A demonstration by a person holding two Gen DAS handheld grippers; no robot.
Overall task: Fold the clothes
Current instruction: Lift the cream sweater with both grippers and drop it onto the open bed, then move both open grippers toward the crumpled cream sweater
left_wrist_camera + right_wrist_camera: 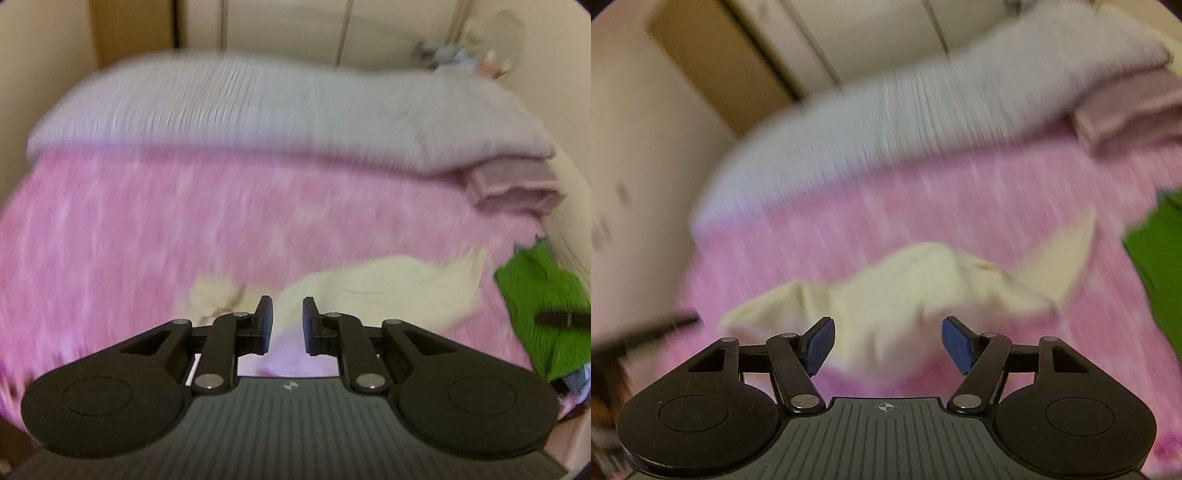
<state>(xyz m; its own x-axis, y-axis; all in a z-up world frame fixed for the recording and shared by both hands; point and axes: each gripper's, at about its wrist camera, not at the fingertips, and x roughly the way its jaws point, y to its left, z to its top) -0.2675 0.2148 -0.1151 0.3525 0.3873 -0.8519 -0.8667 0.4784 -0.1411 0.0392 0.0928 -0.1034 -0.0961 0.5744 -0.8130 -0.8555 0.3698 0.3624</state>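
Note:
A crumpled cream garment (373, 291) lies on the pink bedspread (129, 229); it also shows in the right wrist view (916, 288). My left gripper (287, 323) hovers above its near left edge, jaws a small gap apart, nothing between them. My right gripper (888, 345) is wide open and empty, just above the garment's near edge. A green garment (543, 295) lies at the right of the bed, also seen in the right wrist view (1156, 266). Both views are motion-blurred.
A grey-lilac folded blanket (258, 110) lies across the far end of the bed, with a mauve folded cloth (513, 188) at its right. A wardrobe (288, 22) and walls stand behind. The other gripper's dark tip (561, 319) shows at right.

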